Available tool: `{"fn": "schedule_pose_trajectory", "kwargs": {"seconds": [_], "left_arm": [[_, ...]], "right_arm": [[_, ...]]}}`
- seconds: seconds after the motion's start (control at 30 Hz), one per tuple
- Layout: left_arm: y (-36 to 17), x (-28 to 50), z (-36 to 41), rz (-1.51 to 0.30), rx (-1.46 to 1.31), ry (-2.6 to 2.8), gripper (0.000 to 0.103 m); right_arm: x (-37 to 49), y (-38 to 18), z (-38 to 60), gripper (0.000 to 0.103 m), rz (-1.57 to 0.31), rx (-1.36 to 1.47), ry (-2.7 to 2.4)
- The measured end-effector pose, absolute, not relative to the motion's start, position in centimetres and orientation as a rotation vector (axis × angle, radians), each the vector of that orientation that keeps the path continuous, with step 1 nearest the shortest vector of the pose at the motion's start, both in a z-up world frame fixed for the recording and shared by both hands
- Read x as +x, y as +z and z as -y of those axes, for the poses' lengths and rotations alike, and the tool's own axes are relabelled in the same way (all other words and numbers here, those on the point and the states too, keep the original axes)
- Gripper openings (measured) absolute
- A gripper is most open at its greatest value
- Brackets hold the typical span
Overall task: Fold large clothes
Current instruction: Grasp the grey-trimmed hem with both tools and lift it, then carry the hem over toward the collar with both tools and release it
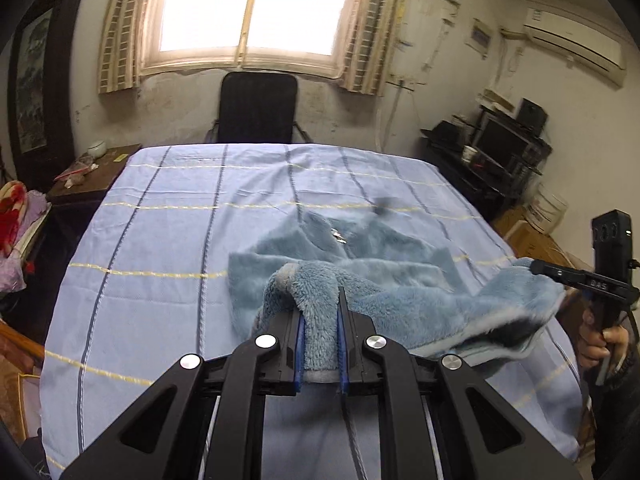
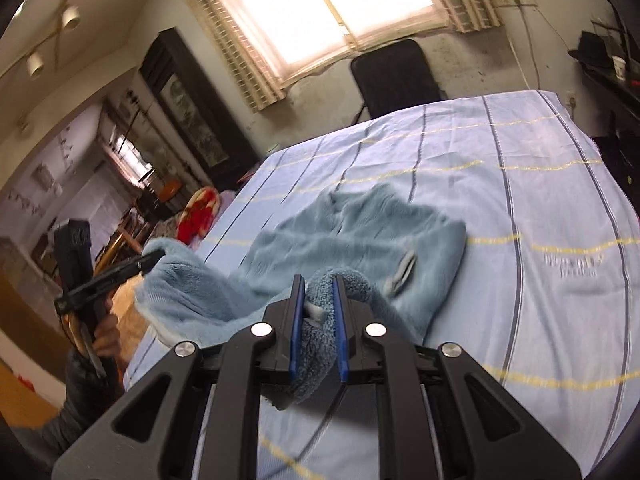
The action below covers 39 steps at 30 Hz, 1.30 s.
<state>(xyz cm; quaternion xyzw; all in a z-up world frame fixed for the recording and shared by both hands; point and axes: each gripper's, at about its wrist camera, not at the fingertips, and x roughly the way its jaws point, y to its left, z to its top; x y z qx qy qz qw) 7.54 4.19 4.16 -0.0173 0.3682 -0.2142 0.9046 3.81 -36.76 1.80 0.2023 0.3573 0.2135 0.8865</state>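
A blue fleece garment [image 1: 400, 264] lies partly on the table, covered by a light blue striped sheet [image 1: 160, 240]. My left gripper [image 1: 320, 304] is shut on a bunched edge of the fleece and holds it above the sheet. My right gripper [image 2: 316, 292] is shut on another edge of the same garment [image 2: 360, 232]. The right gripper also shows at the right of the left wrist view [image 1: 538, 268], pinching the fleece edge. The left gripper shows at the left of the right wrist view [image 2: 154, 259]. The fleece hangs stretched between both grippers.
A black chair [image 1: 258, 108] stands beyond the table's far edge under the window. A dark side table [image 1: 96, 176] with small items is at the left. A black shelf with electronics [image 1: 500, 148] stands at the right. Red and pink fabric [image 1: 16, 216] is piled at far left.
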Motion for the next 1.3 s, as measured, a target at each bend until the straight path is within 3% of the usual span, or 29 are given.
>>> {"fn": "schedule_pose_trajectory", "kwargs": {"seconds": [0.17, 0.47, 0.6, 0.7, 0.73, 0.77, 0.8, 0.83, 0.9, 1.07, 1.3], "left_arm": [[1.3, 13.4, -3.7, -0.800, -0.042, -0.337, 0.013], [-7.5, 20.7, -2.7, -0.918, -0.031, -0.246, 0.014], [-8.1, 21.0, -2.6, -0.887, -0.039, -0.248, 0.016], [-7.5, 20.6, -2.9, -0.891, -0.050, -0.259, 0.018], [-7.1, 20.4, -3.0, -0.893, -0.058, -0.269, 0.023], [-6.5, 20.0, -3.3, -0.894, -0.080, -0.291, 0.033], [-5.9, 19.7, -3.6, -0.891, -0.101, -0.310, 0.039], [-5.0, 18.9, -4.1, -0.874, -0.126, -0.333, 0.060], [-3.5, 17.5, -4.8, -0.816, -0.113, -0.304, 0.084], [-1.9, 15.3, -5.4, -0.769, -0.037, -0.303, 0.085], [-4.8, 17.9, -4.4, -0.852, 0.013, -0.229, 0.085]], "right_arm": [[10.2, -0.5, 37.8, 0.013, -0.791, 0.488, 0.368], [17.6, -9.5, 39.0, 0.013, -0.910, 0.596, 0.254], [18.1, -10.8, 39.3, 0.013, -0.893, 0.623, 0.267], [17.9, -10.5, 39.4, 0.019, -0.889, 0.630, 0.277], [17.8, -10.2, 39.5, 0.026, -0.885, 0.632, 0.281], [17.3, -9.4, 39.8, 0.043, -0.865, 0.643, 0.292], [16.9, -8.9, 40.0, 0.053, -0.848, 0.644, 0.292], [16.2, -7.7, 40.3, 0.065, -0.805, 0.628, 0.278], [15.0, -6.0, 40.5, 0.065, -0.752, 0.586, 0.277], [12.7, -3.7, 39.9, 0.065, -0.741, 0.464, 0.282], [13.1, -5.3, 37.4, 0.065, -0.807, 0.333, 0.259]]}}
